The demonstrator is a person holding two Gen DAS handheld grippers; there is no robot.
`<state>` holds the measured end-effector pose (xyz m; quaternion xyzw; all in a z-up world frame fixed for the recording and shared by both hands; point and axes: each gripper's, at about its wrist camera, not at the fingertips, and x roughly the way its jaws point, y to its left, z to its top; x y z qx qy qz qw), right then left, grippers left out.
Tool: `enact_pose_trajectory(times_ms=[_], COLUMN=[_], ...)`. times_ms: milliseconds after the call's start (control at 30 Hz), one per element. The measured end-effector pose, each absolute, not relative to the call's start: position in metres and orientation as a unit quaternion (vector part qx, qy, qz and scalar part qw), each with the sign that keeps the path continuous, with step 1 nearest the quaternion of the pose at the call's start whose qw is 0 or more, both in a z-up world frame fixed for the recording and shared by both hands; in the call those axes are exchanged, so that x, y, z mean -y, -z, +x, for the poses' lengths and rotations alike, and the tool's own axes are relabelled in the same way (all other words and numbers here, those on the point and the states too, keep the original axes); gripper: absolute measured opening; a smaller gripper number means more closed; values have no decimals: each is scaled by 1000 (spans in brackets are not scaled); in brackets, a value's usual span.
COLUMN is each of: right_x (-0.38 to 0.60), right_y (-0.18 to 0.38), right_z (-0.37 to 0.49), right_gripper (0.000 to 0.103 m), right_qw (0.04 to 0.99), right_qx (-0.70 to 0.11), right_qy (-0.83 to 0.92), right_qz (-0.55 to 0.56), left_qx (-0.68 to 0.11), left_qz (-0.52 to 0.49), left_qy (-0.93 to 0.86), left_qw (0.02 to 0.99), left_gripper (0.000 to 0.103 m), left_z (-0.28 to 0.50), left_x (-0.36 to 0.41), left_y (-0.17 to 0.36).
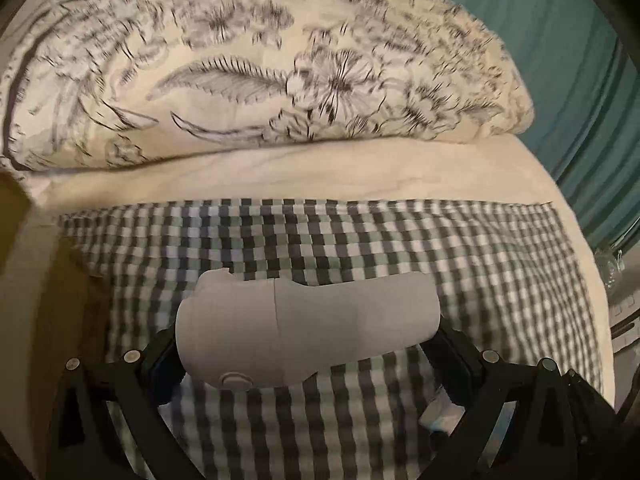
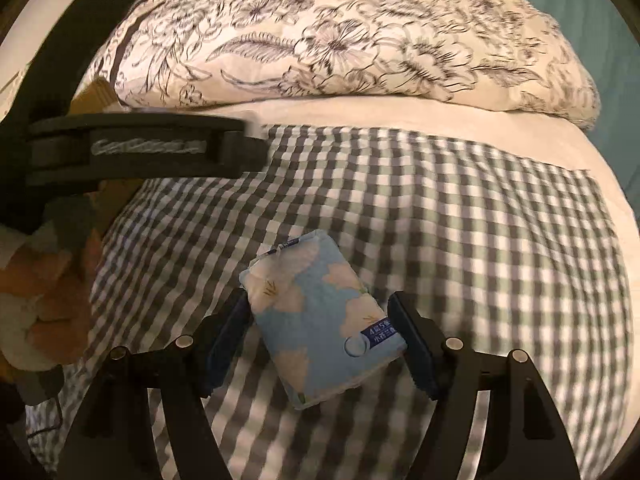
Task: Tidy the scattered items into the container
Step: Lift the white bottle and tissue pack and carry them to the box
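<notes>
Above the checked cloth (image 1: pixel 400 240) spread on the bed (image 1: pixel 280 172), a grey case (image 1: pixel 304 328) is held crosswise in the left claw (image 1: pixel 308 354), whose jaws are clamped on its two ends. A round button is seen on the case's near side. Between the jaws of the right claw (image 2: pixel 320 340) a tissue pack (image 2: pixel 316 320), blue with pale flowers, is gripped at a slant, one pad pressed on each of its long sides; it too is seen over the cloth (image 2: pixel 440 220). At the far edge of the bed (image 2: pixel 400 116), beyond a bare cream strip, a flowered pillow (image 2: pixel 340 32) is laid across the width; it is also seen from the left wrist (image 1: pixel 260 64). Toward the bed's left edge, in the right wrist view, part of the left claw's black frame is seen, with a hand (image 2: pixel 52 308) blurred below it. No container can be made out in either view.
</notes>
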<state>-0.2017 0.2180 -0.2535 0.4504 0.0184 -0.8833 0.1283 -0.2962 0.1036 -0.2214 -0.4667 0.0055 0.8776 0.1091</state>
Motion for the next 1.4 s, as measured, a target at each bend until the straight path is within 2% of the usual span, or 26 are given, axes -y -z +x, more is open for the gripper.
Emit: enact_pose_trajectory(times_ms=[900,1033,1400], right_x=[-240,-233,-207], right_y=[101,84,43], right_z=[-57,-38,-3], right_gripper=[71,71,71], right_qw=[100,98,102], right_qx=[51,58,53], right_qy=[932,938,948], right_qz=[345,327,296], left_qx=[-16,-35,-21], left_qz=[-347,-327,-293], left_qy=[-934,-941,-953], left_qw=[82,81,71], left_gripper=[103,103,103], left_z=[-88,-63,-18], left_x=[-30,-24,18], left_y=[38,25,-6])
